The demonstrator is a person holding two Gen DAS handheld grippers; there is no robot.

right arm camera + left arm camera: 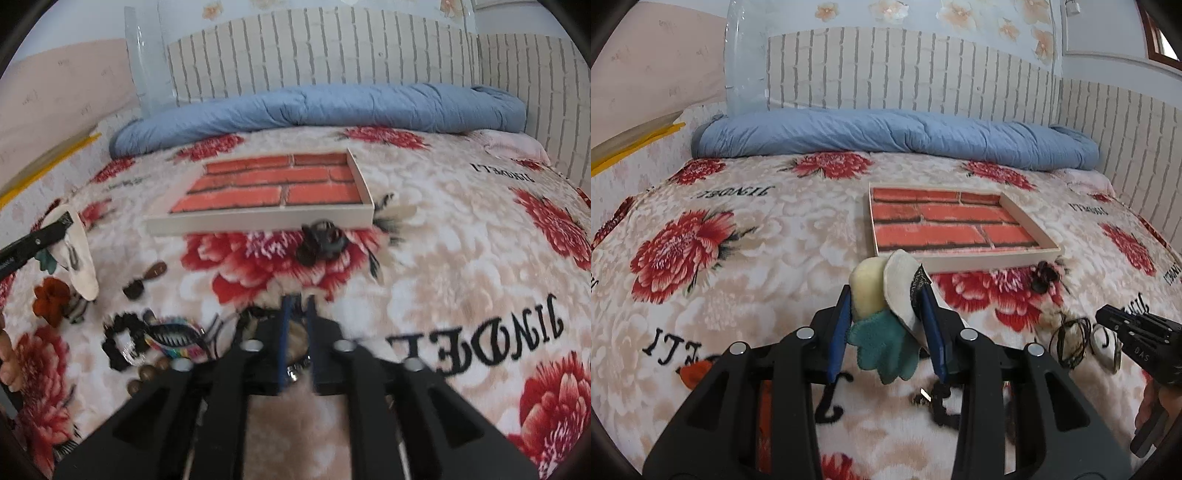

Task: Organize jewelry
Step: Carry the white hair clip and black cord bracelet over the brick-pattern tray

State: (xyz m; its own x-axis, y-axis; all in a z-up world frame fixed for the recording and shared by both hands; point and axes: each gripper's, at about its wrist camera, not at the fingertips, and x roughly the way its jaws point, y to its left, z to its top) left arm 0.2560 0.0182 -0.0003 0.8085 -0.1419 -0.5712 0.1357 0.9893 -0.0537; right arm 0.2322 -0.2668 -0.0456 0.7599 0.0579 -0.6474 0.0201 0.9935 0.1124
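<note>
We see the left gripper [886, 295] raised over the flowered plush blanket [757, 258], its blue-padded jaws clamped narrowly on a soft felt hair clip, cream and white with a teal hand-shaped piece [886, 306]; in the right wrist view the same clip shows at the far left edge, clear of the blanket. Just beyond it lies the shallow white-rimmed tray lined with red brick-pattern paper [997, 260], empty inside, its near rim running straight across ahead of the left gripper. A black flower-shaped hair tie [319, 242] rests on the blanket just beside that near rim. The right gripper [298, 332] sits low over the blanket with its jaws a narrow gap apart; a small metal piece [297, 369] shows between them, but we cannot tell whether the pads press on it. To its left the remaining pieces lie loose: a black scrunchie [120, 345], a rainbow-striped clip [177, 339], brown beads [146, 374], a dark brown drop-shaped piece [146, 278] and a red fabric flower [51, 299]. The blanket to the right of the tray is bare and open. A rolled blue quilt [894, 134] closes the far edge, against the white brick-pattern wall [905, 70].
</note>
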